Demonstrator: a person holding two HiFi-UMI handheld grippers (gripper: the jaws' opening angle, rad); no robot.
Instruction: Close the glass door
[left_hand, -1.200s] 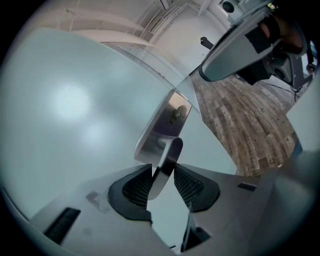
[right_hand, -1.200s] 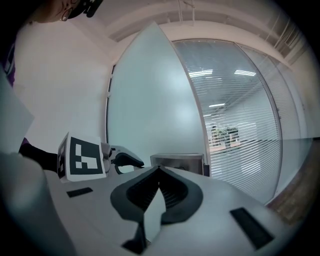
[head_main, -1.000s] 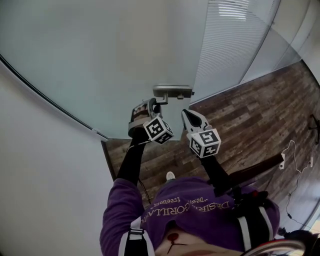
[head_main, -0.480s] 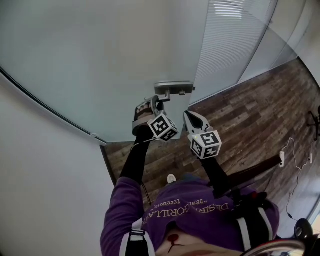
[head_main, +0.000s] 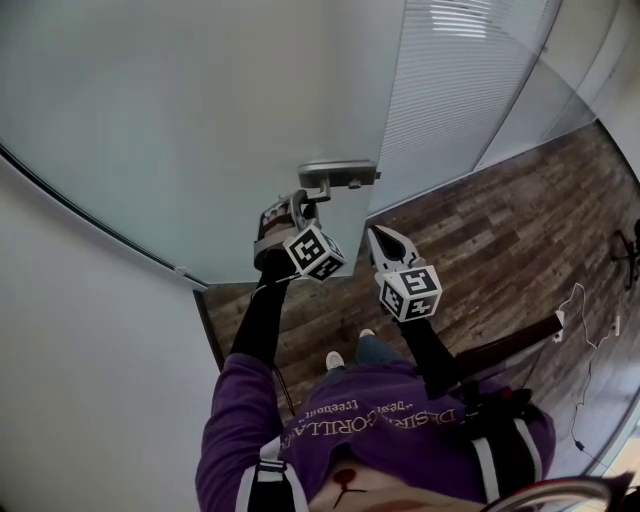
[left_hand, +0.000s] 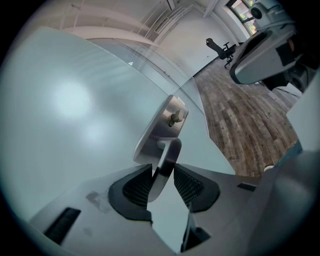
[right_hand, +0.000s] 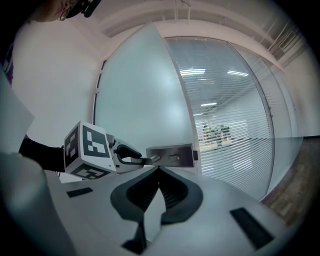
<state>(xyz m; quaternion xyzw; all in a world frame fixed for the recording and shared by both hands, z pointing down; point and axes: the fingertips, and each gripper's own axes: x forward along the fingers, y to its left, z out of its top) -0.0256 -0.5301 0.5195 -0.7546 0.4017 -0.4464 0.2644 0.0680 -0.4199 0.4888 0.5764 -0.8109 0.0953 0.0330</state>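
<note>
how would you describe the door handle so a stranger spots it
Find the frosted glass door; near its right edge sits a rectangular metal plate. The door handle is the slim silver lever sticking out of that plate, the only part the left gripper clamps.

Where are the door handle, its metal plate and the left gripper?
door handle (left_hand: 169, 150): left gripper view, on the lever above the jaws.
metal plate (head_main: 340, 173): head view, middle of its face.
left gripper (left_hand: 162, 176): left gripper view, midway between its fingertips, clamped on the handle.
</note>
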